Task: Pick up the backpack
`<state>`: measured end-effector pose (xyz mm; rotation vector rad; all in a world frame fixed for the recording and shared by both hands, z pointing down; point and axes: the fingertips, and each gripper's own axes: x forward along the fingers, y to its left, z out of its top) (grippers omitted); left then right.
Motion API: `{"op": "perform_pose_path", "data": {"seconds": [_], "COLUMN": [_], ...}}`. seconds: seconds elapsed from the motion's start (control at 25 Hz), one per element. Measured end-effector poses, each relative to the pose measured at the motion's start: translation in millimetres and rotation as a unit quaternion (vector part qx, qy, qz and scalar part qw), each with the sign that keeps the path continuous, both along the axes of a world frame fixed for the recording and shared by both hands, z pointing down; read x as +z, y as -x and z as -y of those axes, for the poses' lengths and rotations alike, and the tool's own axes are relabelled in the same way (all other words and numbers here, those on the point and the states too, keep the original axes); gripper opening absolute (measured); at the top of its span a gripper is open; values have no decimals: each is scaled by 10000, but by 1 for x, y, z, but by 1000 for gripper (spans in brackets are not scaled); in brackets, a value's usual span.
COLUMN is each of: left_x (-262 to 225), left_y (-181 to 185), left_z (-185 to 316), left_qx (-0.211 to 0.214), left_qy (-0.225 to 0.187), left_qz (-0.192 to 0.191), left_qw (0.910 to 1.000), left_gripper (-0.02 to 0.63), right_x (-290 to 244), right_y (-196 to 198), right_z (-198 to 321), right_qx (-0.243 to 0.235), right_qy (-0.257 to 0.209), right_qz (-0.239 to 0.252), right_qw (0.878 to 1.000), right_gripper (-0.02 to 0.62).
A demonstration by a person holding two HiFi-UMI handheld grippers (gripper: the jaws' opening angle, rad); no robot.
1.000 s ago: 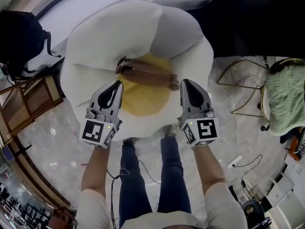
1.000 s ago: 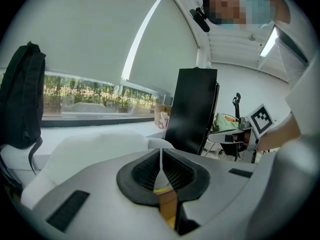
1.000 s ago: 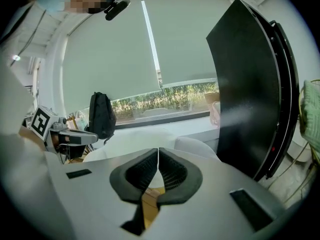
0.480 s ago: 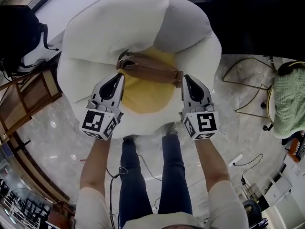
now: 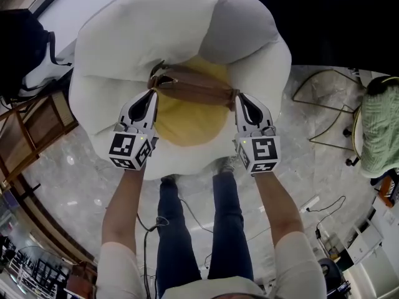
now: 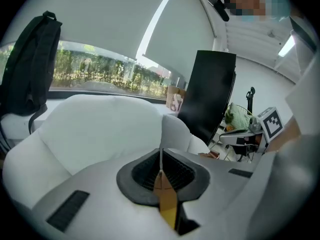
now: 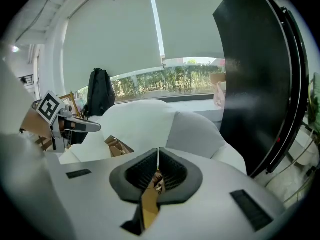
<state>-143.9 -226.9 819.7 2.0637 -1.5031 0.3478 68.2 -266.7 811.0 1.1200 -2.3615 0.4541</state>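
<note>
A brown leather backpack (image 5: pixel 193 89) lies across the top of the yellow centre (image 5: pixel 187 126) of a big white egg-shaped seat (image 5: pixel 124 42). My left gripper (image 5: pixel 151 94) hangs just off the bag's left end with its jaws shut and nothing clearly pinched. Off the right end, my right gripper (image 5: pixel 240 97) is also shut. In the left gripper view the left gripper (image 6: pixel 161 156) shows brown and yellow under its closed pads. In the right gripper view the right gripper (image 7: pixel 158 156) points over the seat, with part of the bag (image 7: pixel 117 146) to its left.
A black backpack (image 5: pixel 25 48) hangs at the far left above a wooden rack (image 5: pixel 31 136). A dark panel (image 5: pixel 336 23) stands behind the seat on the right. A wire-frame stool with a green cushion (image 5: pixel 377 129) and floor cables (image 5: pixel 312 207) are at the right.
Both grippers have sunk toward the seat and their tips now lie closer to the brown bag's ends. The jaws stay shut and the bag has not moved.
</note>
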Motion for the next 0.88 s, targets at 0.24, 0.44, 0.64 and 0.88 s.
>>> {"op": "perform_pose_path", "data": {"seconds": [0.24, 0.44, 0.64, 0.88], "left_x": [25, 43, 55, 78], "left_y": [7, 4, 5, 10], "left_z": [-3, -6, -11, -17], "left_qx": [-66, -49, -90, -359], "left_qy": [274, 451, 603, 861], "left_qz": [42, -102, -119, -394], "left_qw": [9996, 9989, 9981, 9949], "left_gripper": [40, 41, 41, 272], "right_x": [14, 29, 41, 59], "right_y": [1, 0, 3, 4], "right_z": [0, -1, -4, -4], "right_qx": [71, 120, 82, -16], "right_qy": [120, 211, 382, 565], "right_qz": [-13, -120, -85, -217], "right_qw": [9999, 9996, 9992, 9982], "right_gripper": [31, 32, 209, 272]}}
